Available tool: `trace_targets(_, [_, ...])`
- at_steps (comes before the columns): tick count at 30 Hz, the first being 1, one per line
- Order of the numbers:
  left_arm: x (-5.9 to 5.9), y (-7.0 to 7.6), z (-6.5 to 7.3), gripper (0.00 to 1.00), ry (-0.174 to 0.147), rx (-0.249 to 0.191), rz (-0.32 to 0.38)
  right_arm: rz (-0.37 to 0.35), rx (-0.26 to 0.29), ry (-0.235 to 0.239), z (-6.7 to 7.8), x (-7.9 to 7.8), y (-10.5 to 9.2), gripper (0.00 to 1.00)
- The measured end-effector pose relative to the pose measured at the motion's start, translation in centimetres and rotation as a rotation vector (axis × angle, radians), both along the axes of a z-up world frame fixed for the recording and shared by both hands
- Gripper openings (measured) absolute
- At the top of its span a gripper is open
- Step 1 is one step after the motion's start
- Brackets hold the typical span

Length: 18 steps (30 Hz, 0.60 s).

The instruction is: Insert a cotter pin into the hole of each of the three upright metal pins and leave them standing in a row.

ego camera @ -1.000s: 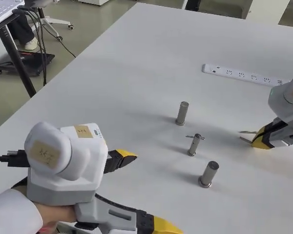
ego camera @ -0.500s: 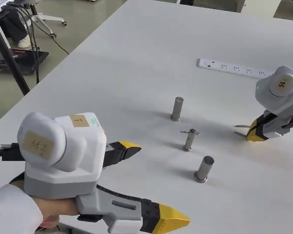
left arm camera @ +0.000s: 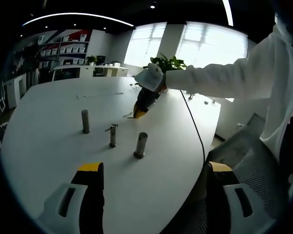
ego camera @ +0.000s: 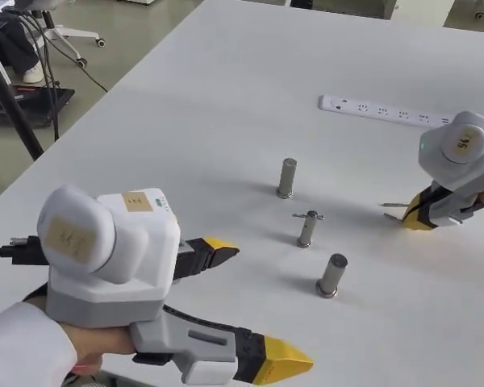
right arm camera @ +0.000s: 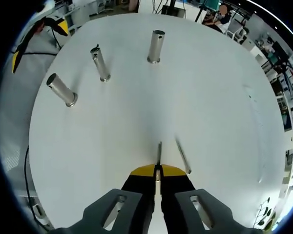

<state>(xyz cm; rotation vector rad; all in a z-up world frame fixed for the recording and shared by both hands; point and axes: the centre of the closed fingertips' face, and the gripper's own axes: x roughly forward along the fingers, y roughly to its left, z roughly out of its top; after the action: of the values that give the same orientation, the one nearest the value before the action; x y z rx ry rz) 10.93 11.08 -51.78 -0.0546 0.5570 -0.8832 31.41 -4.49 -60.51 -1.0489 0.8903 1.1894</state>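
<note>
- Yellow-tipped and black, the right hand-held gripper [right arm camera: 157, 174] is pinching its jaws together on a thin grey metal cotter pin [right arm camera: 159, 152], which is pointing straight out past the tips, low over the white surface [right arm camera: 210, 97].
- Just beside that held piece a thin grey streak [right arm camera: 182, 155] is lying. I cannot tell whether it is another cotter pin or a shadow.
- Well ahead of the right hand-held gripper, three short upright cylindrical metal pins are standing in a row: the straight-ahead pin [right arm camera: 156, 46], the middle pin [right arm camera: 100, 63] ahead to its left, and the leftmost pin [right arm camera: 61, 90].
- As for what is sitting in what, the middle pin is already carrying an inserted cotter pin [right arm camera: 95, 48] crosswise near its top. The straight-ahead pin is showing an open hole [right arm camera: 159, 34], and the leftmost pin's hole is too small to make out.
- The left hand-held gripper [left arm camera: 154, 168] is hovering with its jaws wide apart and nothing between them, the row a little way ahead of it.
- Judging from this, the step in hand is bringing the held cotter pin to an unfilled hole. Doing it well likely means levelling the cotter pin, lining it up with the hole's axis, and easing in gently so the upright pin is not tipped; the free left hand-held gripper could be steadying that pin's base.
</note>
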Motion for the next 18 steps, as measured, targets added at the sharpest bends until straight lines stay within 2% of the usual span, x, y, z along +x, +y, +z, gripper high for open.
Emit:
trace_targets(4, [0.2,-0.1,0.3,0.84,-0.004,-0.002,0.0,-0.011,0.043,-0.026,1.2,-0.2,-0.1,0.0])
trace_targets(6, [0.3,-0.2,0.3,0.84,0.007,-0.006,-0.003,-0.012,0.065,-0.047,2.1,-0.5,-0.1,0.0])
trace_targets(7, [0.4,-0.3,0.3,0.84,0.029,-0.014,0.006,-0.019,0.083,-0.056,2.5,-0.6,0.0,0.0])
trace_targets(10, [0.7,-0.5,0.5,0.82,0.017,-0.022,0.005,-0.042,0.181,-0.084,4.1,-1.2,0.8,0.0])
trace_targets(16, [2.1,-1.3,1.2,0.75,0.025,-0.065,0.029,-0.034,0.291,-0.17,7.5,-3.0,1.8,0.0])
trace_targets(18, [2.6,-1.7,1.8,0.7,0.034,-0.101,0.035,-0.031,0.33,-0.187,8.4,-3.9,2.4,0.0])
